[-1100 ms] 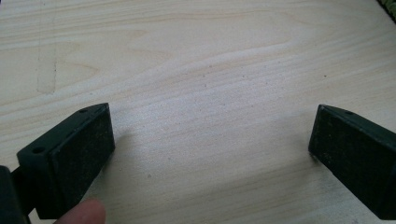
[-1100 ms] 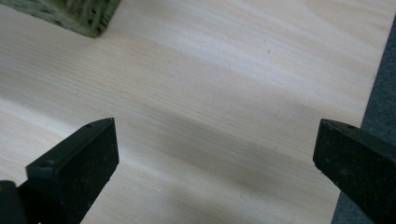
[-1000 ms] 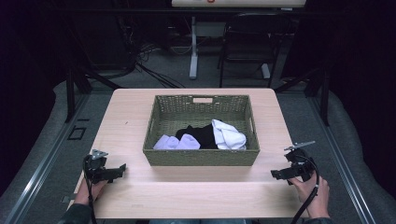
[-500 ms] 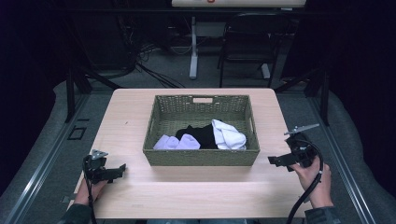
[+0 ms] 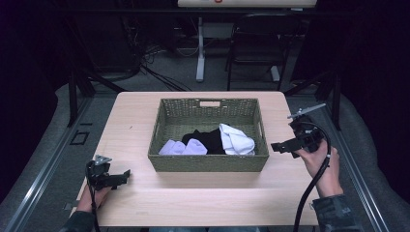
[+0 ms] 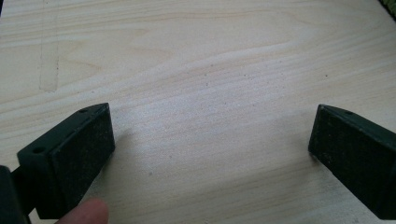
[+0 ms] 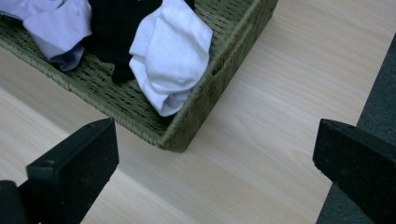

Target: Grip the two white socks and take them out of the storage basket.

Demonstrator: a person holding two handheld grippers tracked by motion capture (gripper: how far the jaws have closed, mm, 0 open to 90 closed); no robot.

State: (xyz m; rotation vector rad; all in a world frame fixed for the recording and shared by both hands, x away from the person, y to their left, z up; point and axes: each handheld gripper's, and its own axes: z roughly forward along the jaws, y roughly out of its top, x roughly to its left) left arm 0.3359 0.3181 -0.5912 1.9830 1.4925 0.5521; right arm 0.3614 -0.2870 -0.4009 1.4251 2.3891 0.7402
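Observation:
An olive woven basket (image 5: pixel 208 162) stands in the middle of the table. Inside it lie a white sock (image 5: pixel 236 139), a black cloth (image 5: pixel 208 137) and pale lavender socks (image 5: pixel 181 147). My right gripper (image 5: pixel 273 146) is open and held above the table just right of the basket, pointing at it. In the right gripper view the basket's near corner (image 7: pixel 219 65), the white sock (image 7: pixel 170 51) and the black cloth (image 7: pixel 116 23) lie ahead of the wide-apart jaws. My left gripper (image 5: pixel 126 175) is open low over bare wood (image 6: pixel 210 93) at the front left.
The light wood table (image 5: pixel 212 203) has free room in front of the basket and on both sides. Its right edge and the grey floor (image 7: pixel 378 93) are close to the right gripper. A chair (image 5: pixel 256 53) and cables stand beyond the far edge.
The right gripper has lifted and moved away from the front edge, up along the basket's right side. The left gripper has stayed in place.

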